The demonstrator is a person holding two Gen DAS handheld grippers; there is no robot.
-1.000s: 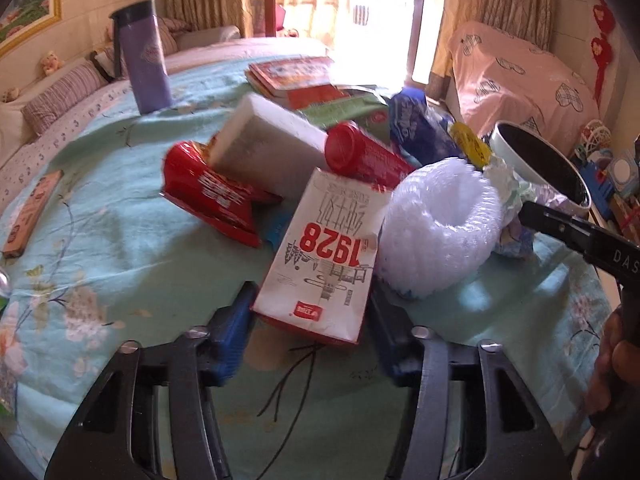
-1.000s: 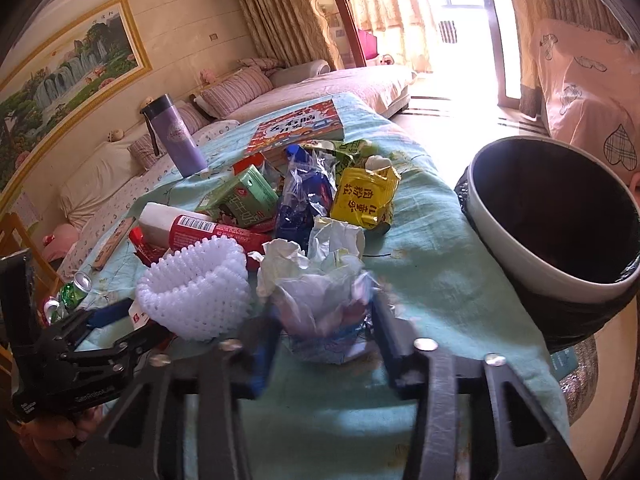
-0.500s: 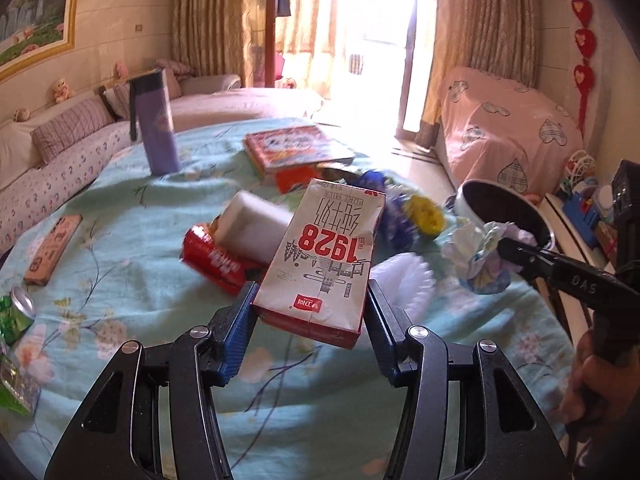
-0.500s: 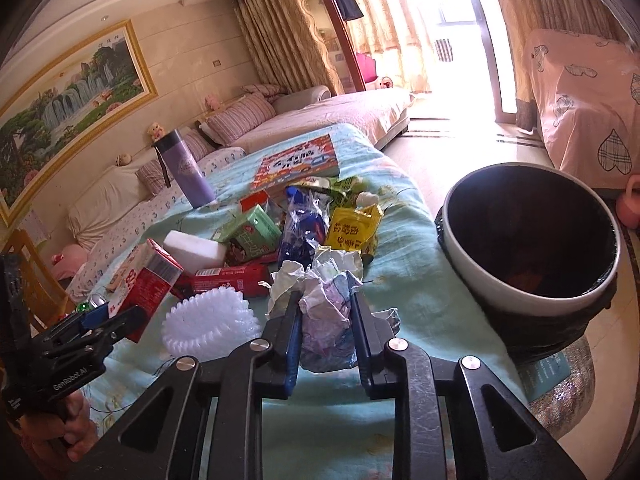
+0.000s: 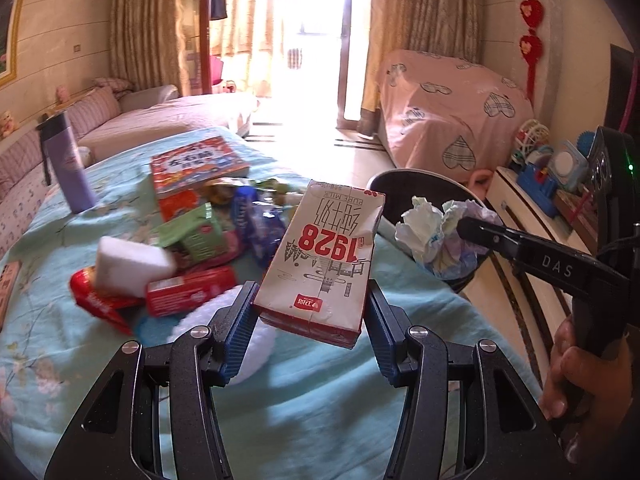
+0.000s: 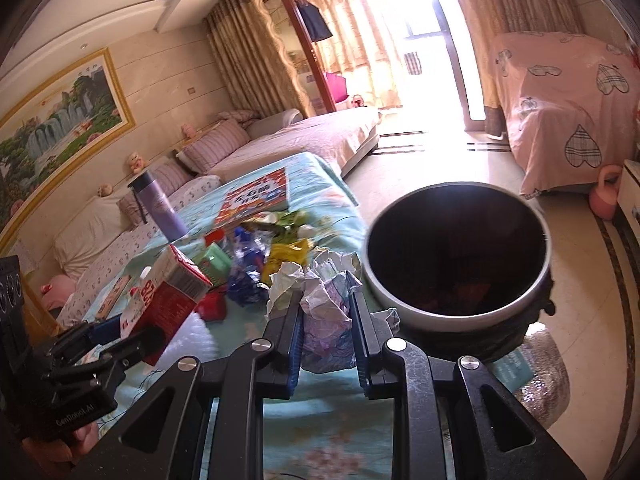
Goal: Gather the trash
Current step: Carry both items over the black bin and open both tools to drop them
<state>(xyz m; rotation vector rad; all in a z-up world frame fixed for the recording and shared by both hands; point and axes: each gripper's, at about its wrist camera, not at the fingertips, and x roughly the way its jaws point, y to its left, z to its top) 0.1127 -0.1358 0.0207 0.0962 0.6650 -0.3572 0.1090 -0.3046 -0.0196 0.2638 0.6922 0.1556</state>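
Since the earlier frames both loads have risen off the tabletop (image 5: 320, 420). The left hand-held gripper (image 5: 310, 312) clamps the white-and-red milk carton (image 5: 324, 264) above the litter pile. The right hand-held gripper (image 6: 326, 320), whose jaws have just been closing, squeezes a crumpled paper wad (image 6: 324, 300) near the dark bin (image 6: 460, 312) on the right.
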